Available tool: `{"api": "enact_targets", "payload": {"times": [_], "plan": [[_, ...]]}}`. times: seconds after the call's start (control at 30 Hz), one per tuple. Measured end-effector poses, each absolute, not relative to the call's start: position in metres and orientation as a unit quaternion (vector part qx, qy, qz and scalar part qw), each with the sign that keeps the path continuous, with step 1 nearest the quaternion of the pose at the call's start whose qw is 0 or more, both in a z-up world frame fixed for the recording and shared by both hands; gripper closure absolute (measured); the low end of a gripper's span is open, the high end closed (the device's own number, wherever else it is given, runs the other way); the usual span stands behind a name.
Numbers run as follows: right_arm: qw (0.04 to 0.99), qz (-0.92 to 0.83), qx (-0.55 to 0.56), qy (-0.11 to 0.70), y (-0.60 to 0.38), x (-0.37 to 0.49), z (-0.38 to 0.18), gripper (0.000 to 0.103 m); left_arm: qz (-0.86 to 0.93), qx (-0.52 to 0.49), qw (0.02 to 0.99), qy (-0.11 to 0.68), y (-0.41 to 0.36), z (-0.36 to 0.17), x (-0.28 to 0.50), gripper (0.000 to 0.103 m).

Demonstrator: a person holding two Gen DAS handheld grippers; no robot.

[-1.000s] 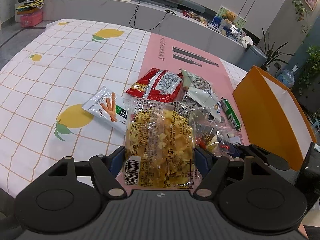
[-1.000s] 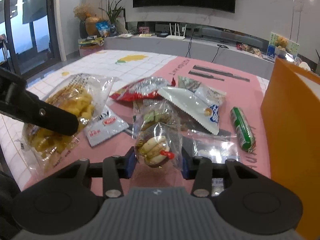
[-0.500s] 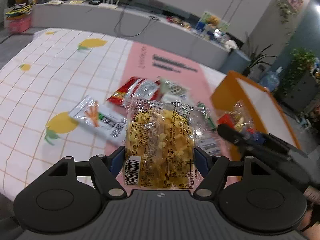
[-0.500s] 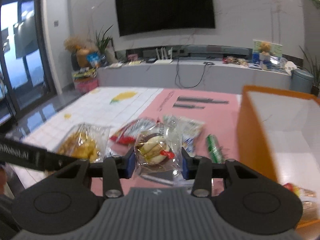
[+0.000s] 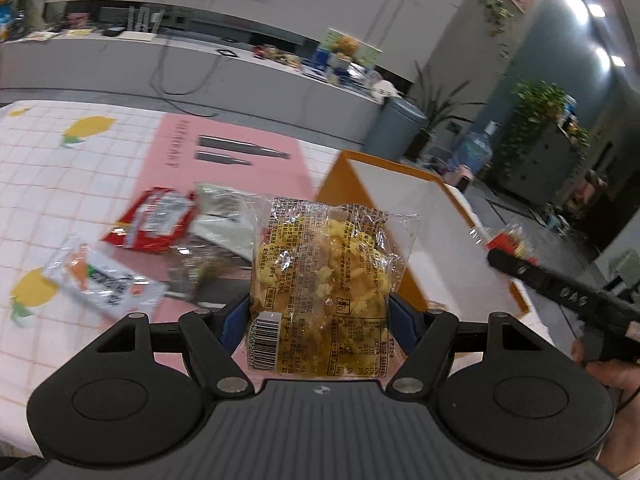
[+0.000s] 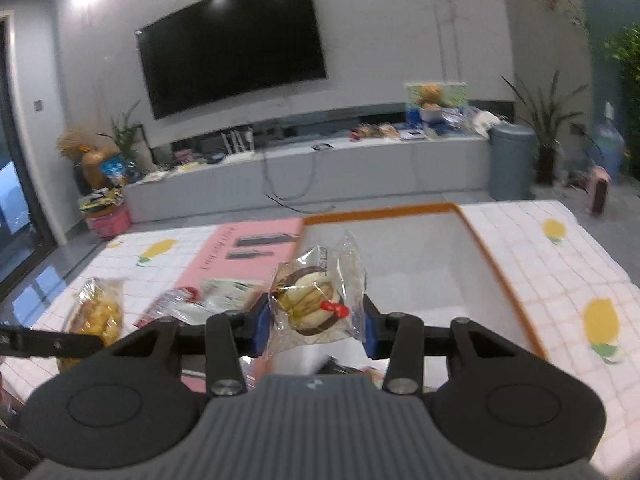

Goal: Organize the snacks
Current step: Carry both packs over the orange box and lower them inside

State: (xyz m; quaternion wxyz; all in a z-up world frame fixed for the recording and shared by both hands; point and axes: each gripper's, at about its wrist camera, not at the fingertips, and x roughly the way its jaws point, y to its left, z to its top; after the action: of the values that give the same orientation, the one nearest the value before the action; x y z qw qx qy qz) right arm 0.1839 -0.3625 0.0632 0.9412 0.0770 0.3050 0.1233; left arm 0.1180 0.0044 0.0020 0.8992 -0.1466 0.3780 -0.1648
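Holding a light, crinkly yellow snack bag (image 5: 320,280) by its sides, the left gripper (image 5: 318,320) nears the orange box (image 5: 404,216), while the right gripper (image 6: 316,324), clamped on a soft, crushable pastry packet (image 6: 312,300), hovers over it.

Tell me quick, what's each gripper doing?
Left gripper: closed on the yellow snack bag.
Right gripper: closed on the wrapped sandwich cookie, over the orange box.

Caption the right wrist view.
Right gripper holds a wrapped pastry above the orange box.
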Motion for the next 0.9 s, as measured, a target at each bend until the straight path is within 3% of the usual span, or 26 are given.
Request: {"api": "enact_targets", "payload": {"times": [0.27, 0.47, 0.73, 0.8, 0.87, 0.9], "plan": [[0.915, 0.075, 0.118, 0.379, -0.381, 0.208, 0.026, 0.06, -0.21, -0.144, 0.894, 0.369, -0.044, 0.005, 0.131, 0.021], [0.905, 0.034, 0.049, 0.422, -0.373, 0.214, 0.011, 0.06, -0.221, -0.13, 0.889, 0.38, -0.072, 0.0, 0.138, 0.021], [0.907, 0.0, -0.001, 0.421, -0.381, 0.206, 0.014, 0.059, -0.233, -0.102, 0.888, 0.383, -0.098, 0.0, 0.135, 0.021], [0.91, 0.0, 0.005, 0.415, -0.384, 0.206, 0.018, 0.054, -0.232, -0.097, 0.888, 0.384, -0.102, 0.0, 0.134, 0.021], [0.913, 0.001, 0.016, 0.407, -0.387, 0.205, 0.022, 0.039, -0.231, -0.093, 0.889, 0.385, -0.106, 0.001, 0.134, 0.021], [0.915, 0.003, 0.023, 0.402, -0.39, 0.204, 0.025, 0.038, -0.23, -0.091, 0.889, 0.386, -0.109, 0.002, 0.134, 0.021]]}}
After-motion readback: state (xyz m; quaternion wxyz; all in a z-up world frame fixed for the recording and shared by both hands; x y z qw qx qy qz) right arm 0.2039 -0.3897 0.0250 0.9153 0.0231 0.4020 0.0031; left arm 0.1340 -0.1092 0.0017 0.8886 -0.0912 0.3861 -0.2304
